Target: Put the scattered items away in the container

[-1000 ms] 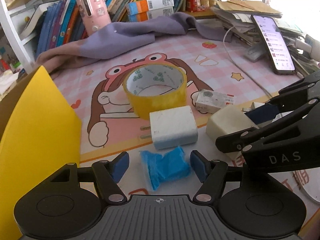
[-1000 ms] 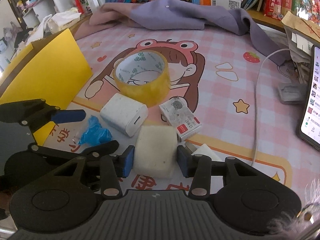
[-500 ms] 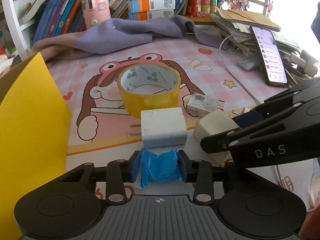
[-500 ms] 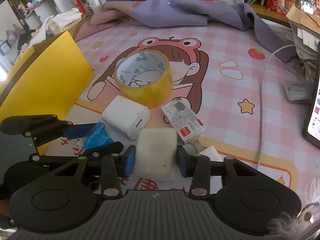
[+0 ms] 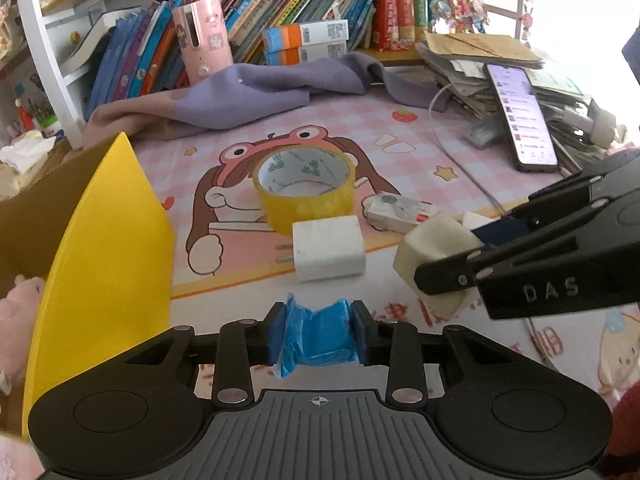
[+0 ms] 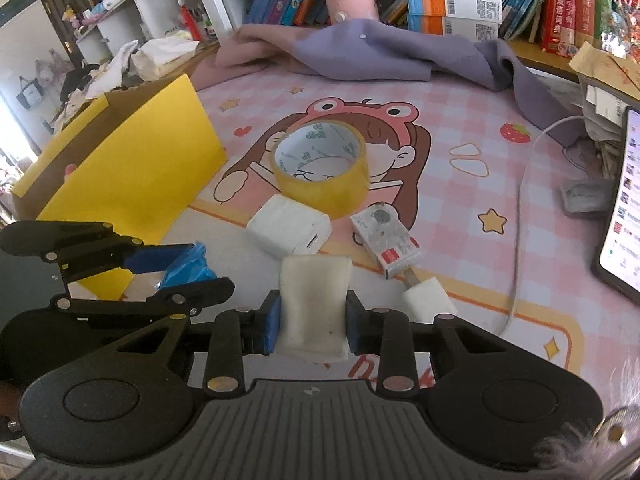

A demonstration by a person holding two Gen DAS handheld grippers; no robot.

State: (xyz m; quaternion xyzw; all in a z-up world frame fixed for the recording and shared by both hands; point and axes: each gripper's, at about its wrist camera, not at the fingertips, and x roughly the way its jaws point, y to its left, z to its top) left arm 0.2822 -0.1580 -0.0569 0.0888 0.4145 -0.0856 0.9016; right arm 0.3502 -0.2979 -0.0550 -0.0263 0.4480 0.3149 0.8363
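- Left gripper (image 5: 319, 334): jaws clamped on the crumpled blue wrapper (image 5: 318, 336), which sits squarely between the pads at bottom centre of the left wrist view.
- Right gripper (image 6: 311, 320): jaws clamped on the off-white foam block (image 6: 314, 304), at bottom centre of the right wrist view. The block's long axis runs along the fingers, away from the camera; its sides are pinched inward by the pads.
- Container: the yellow box (image 5: 108, 248) fills the left edge of the left wrist view and the middle left of the right wrist view. Its open top faces upward; a cardboard inner wall shows behind the yellow side.
- Governing relation: the box lies to the left of both held items. The left gripper is nearer to it, just beside the yellow wall; the right gripper is farther and has the left gripper between it and the box.
- Judgement: the left load should go in first, and the right load should follow once that path is free.
- Clearance: whether either item is fully off the mat (image 6: 460, 200) cannot be told with certainty from these views.
- Still on the mat, upper centre of both views: the tape roll (image 5: 305, 188), the white charger (image 5: 329, 249), the small printed box (image 6: 386, 242) and a small white plug (image 6: 429, 304).
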